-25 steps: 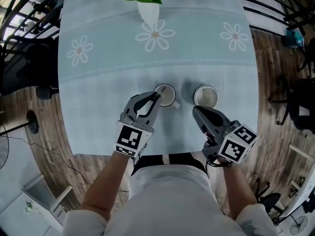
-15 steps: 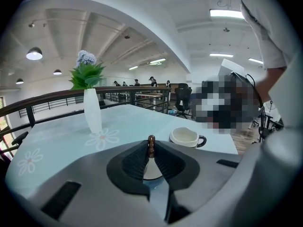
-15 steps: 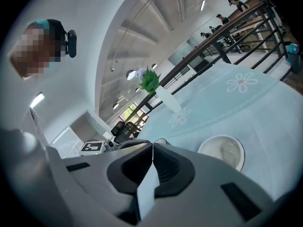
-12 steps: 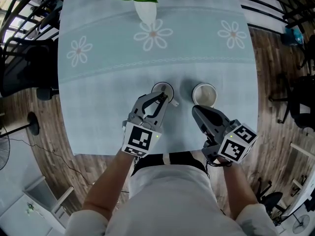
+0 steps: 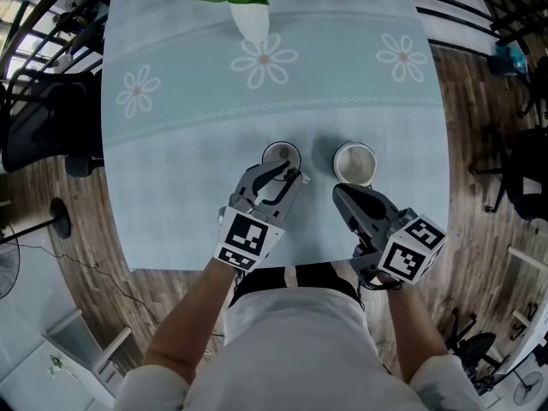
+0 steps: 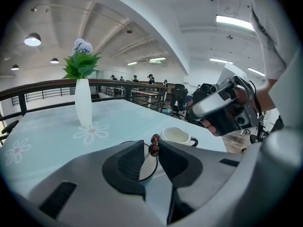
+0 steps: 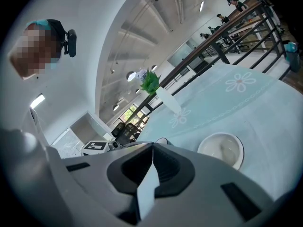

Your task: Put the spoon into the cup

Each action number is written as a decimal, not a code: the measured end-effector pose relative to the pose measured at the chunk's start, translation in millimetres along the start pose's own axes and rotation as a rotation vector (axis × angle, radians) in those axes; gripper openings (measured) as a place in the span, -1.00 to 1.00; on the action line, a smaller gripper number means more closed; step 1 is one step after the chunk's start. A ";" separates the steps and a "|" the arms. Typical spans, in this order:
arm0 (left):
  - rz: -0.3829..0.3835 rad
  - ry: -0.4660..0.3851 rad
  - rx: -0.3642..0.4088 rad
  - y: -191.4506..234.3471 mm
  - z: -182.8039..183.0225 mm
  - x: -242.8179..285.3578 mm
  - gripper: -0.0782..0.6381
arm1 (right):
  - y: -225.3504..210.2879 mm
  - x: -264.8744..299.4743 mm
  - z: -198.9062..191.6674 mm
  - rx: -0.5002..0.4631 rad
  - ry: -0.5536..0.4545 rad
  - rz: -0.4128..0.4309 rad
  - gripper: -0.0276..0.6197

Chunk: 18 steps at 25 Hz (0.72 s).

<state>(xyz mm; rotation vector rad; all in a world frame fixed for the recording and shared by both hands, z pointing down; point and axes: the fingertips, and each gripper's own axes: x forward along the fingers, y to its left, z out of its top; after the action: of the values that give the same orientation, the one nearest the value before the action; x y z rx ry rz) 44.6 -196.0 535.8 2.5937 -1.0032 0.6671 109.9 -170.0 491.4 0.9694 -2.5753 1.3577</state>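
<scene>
The cloth-covered surface (image 5: 171,187) first, and all the action sits at its near edge, in easy reach of the person. The left tongs (image 5: 289,176) angle down over the left cup (image 5: 281,154). That tilt makes sense, since it aims the spoon bowl-first at the mouth. Looking along them, the jaws have just been opening and stand roughly half apart, with the handle between them and a gap beside it. That reads as a release, not a grip.

The right tongs (image 5: 342,197) hang just short of the right cup (image 5: 354,163), jaws pressed together with nothing between them. They're parked, I'd say, because this job needs only one hand. The vase (image 5: 253,22) stands well apart at the far edge, clear of any swing.

Now the spoon (image 6: 154,144). Its brown beaded end shows between the left jaw tips, close to the right-hand one, and the shaft runs down into the left cup below. It looks delivered, and what's left is to lift the tongs away without catching that handle.
</scene>
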 end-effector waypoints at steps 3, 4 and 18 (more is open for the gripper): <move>-0.013 0.007 0.002 -3.4 -1.7 0.0 -0.52 | 0.9 -1.8 -1.7 0.001 -0.002 -0.002 -0.84; -0.020 0.010 0.003 -5.5 -2.2 0.0 -0.51 | 1.8 -2.8 -2.1 0.000 -0.002 -0.003 -0.84; -0.089 0.031 -0.023 -17.9 -9.4 -9.2 -0.32 | 15.5 -0.8 -3.3 -0.019 -0.007 0.001 -0.84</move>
<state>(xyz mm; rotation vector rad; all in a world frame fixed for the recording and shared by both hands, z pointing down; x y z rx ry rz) 48.0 -174.1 537.4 2.5826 -0.8758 0.6671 101.1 -160.8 481.9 0.9717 -2.5892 1.3292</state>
